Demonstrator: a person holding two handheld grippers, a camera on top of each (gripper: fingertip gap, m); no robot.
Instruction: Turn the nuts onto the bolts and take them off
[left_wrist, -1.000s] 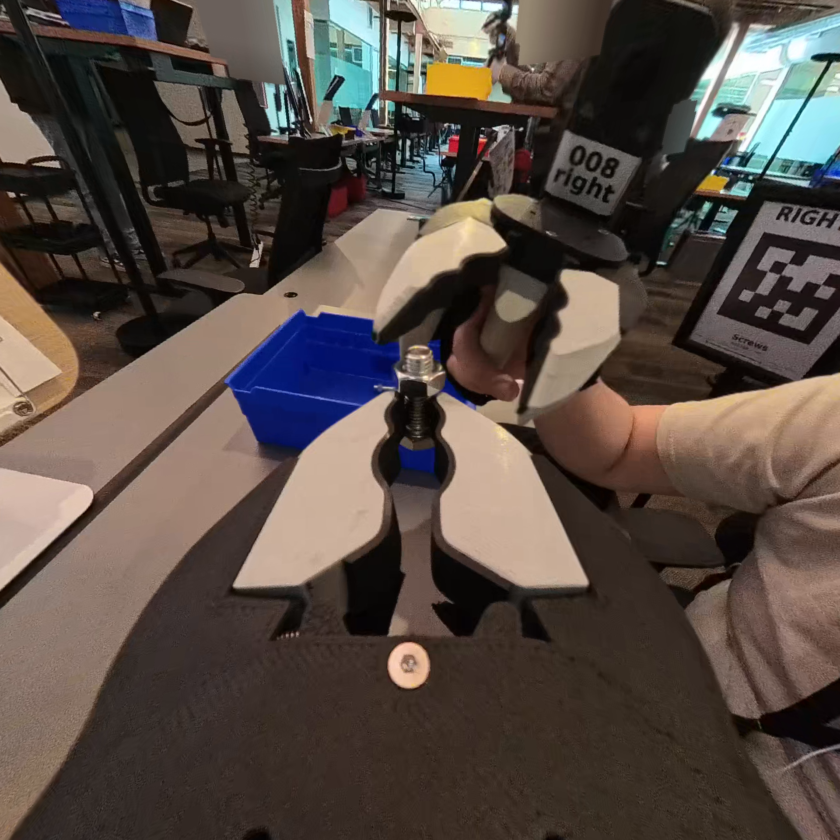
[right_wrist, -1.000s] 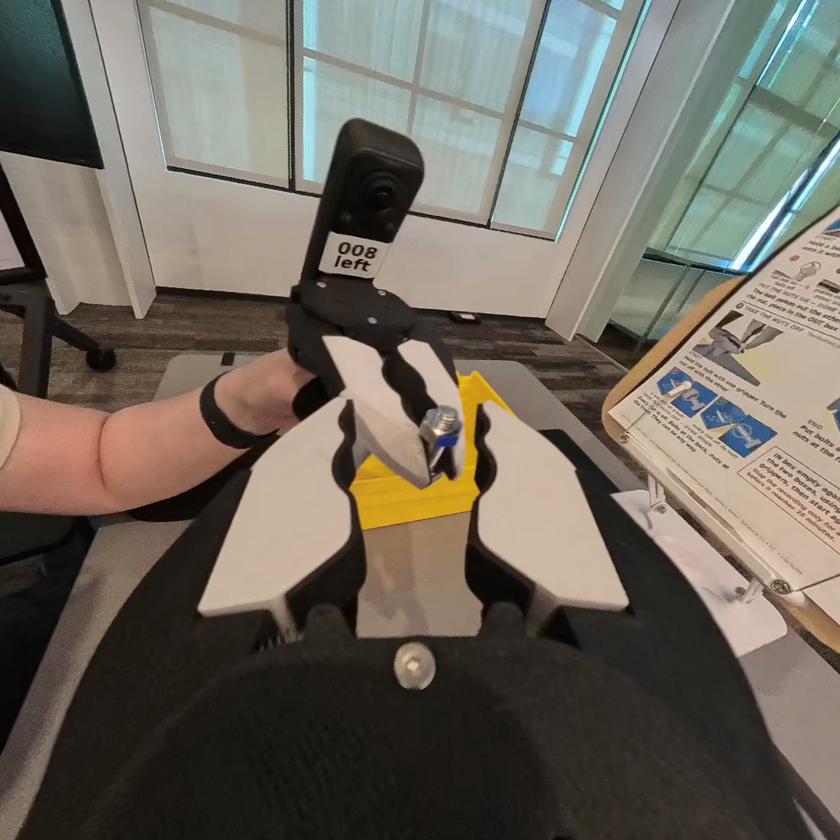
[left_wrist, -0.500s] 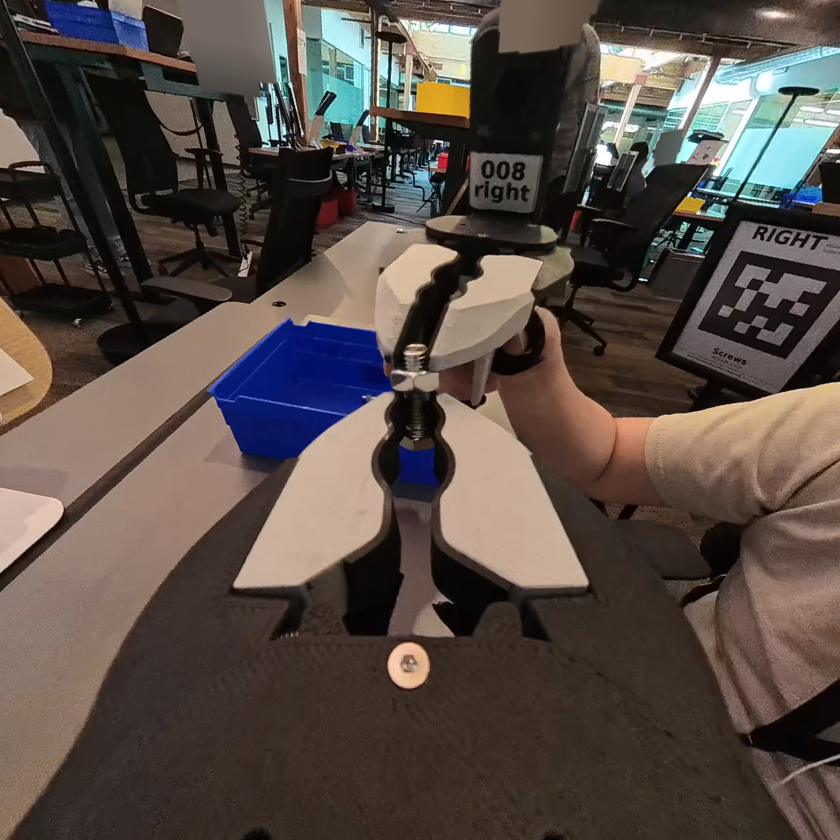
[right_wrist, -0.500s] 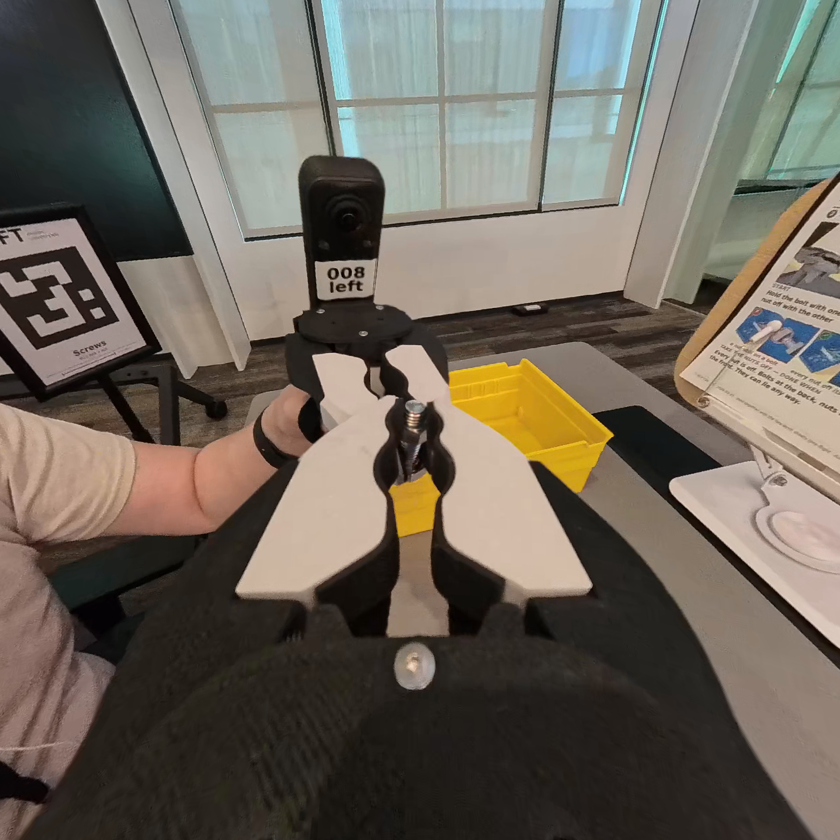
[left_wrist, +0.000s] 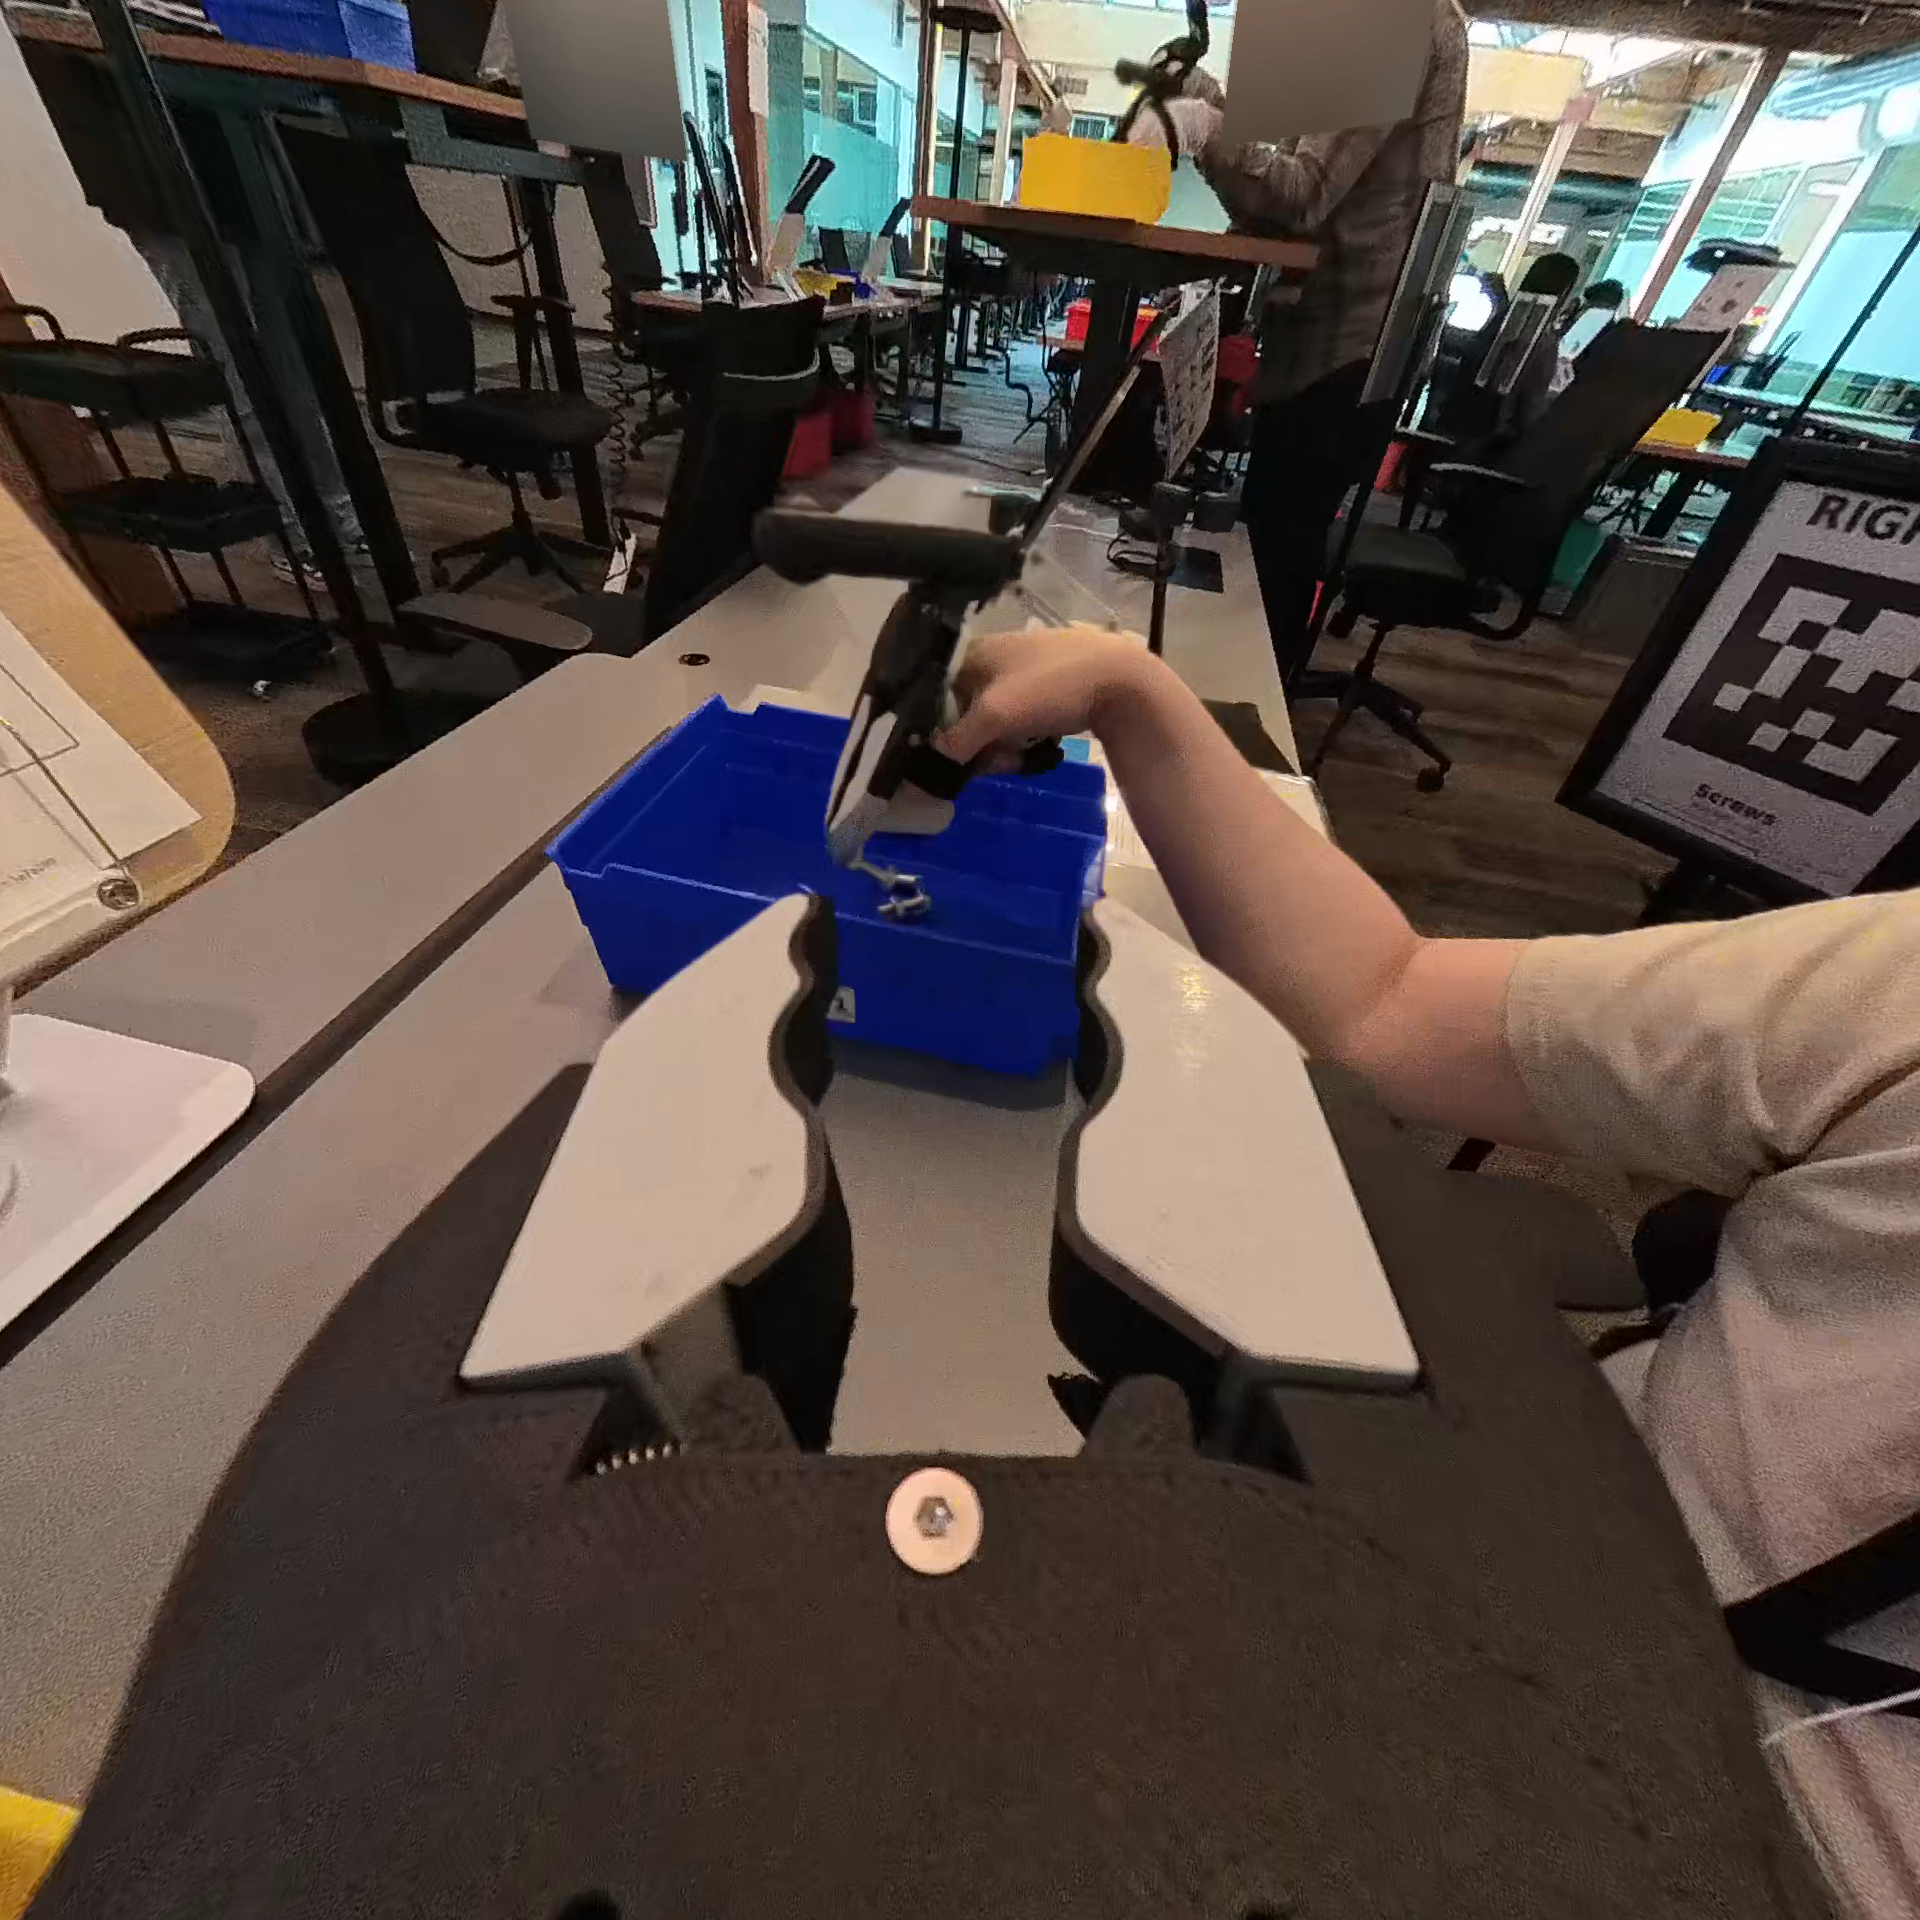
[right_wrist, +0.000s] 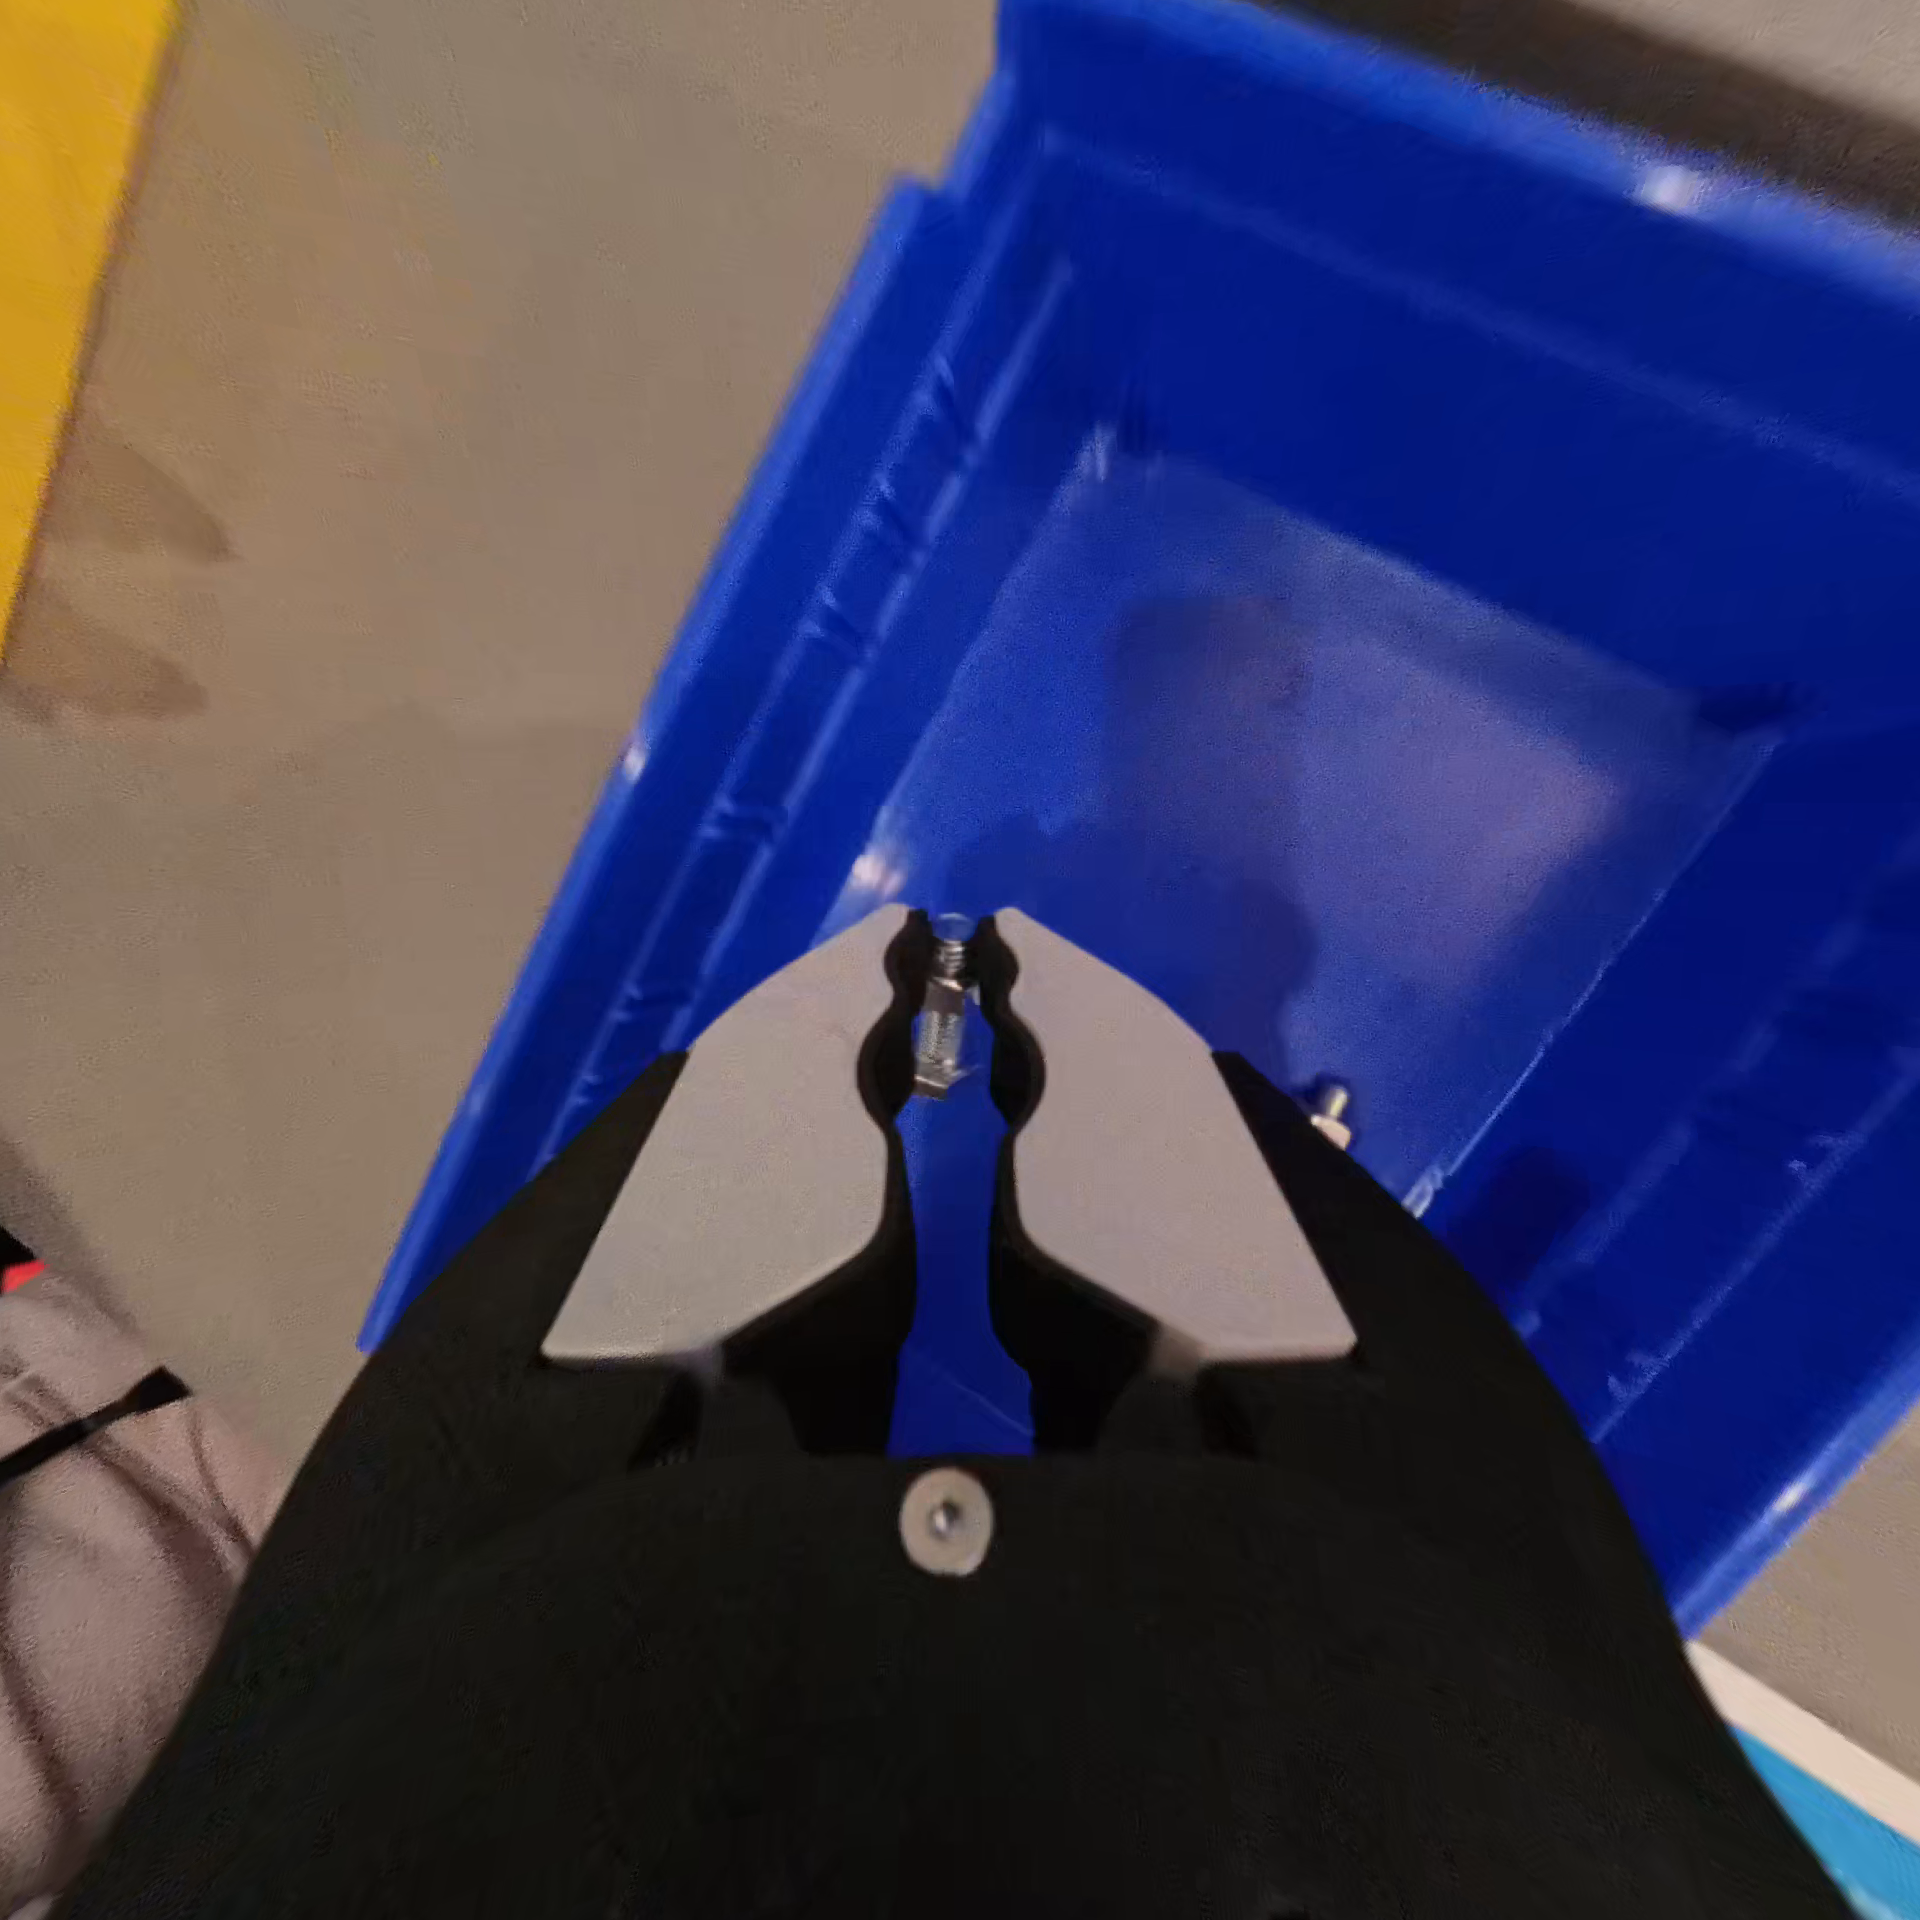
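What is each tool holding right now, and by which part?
The right tool is shut on a bolt with a nut on it, pinched at its threaded end over the blue bin. The left tool is open and holds nothing.

A: What does the left gripper (left_wrist: 948, 1003) look like?
B: Matte black textured body, flat pale-grey fingers (left_wrist: 675, 1132) with wavy black inner edges, one silver screw (left_wrist: 933, 1521).
A: And the person?
B: A beige short sleeve (left_wrist: 1704, 1049).
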